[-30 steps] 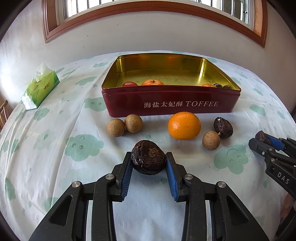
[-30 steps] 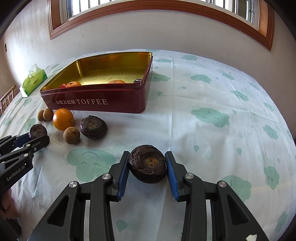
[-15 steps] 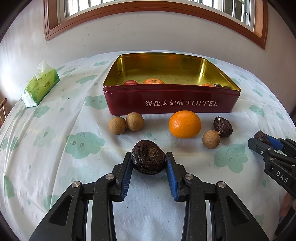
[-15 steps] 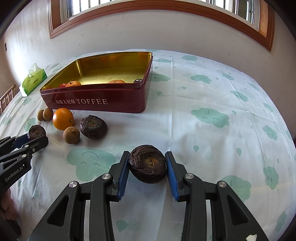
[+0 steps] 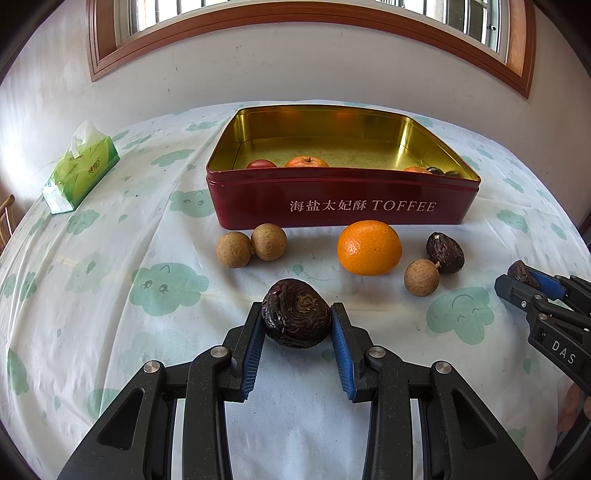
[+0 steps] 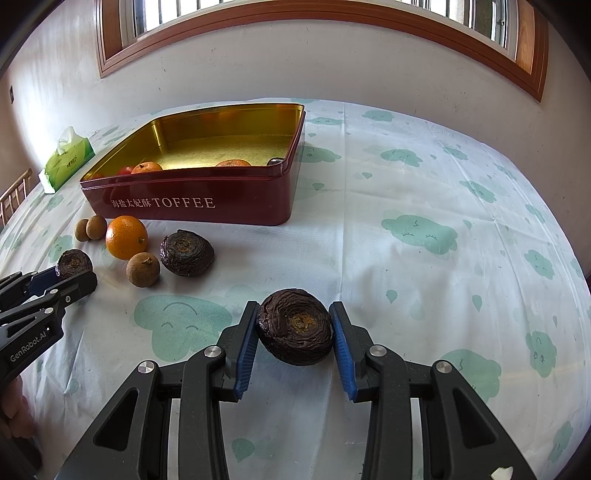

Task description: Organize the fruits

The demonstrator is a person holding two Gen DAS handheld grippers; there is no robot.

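Two sets of tongs each clamp a dark wrinkled fruit above the bench (image 5: 110, 332), whose cloth bears green clouds. Largest, the red toffee tin (image 5: 343, 199) sits behind, holding a few fruits. Before it lie an orange (image 5: 369, 247), a loose wrinkled fruit (image 5: 445, 252) and three brown longans (image 5: 421, 282). Left tongs (image 5: 297, 317) pinch one wrinkled fruit (image 5: 295, 314) between blue pads; right tongs (image 6: 293, 326) grip another passion fruit (image 6: 295, 326), half-spread

Daylight from the window (image 5: 295, 22) at the far wall lights my views brightly. The tin (image 5: 343, 206) gleams gold inside; soft shadows fall toward me. Both pictures are sharp, bowed and black-cornered at the edges.
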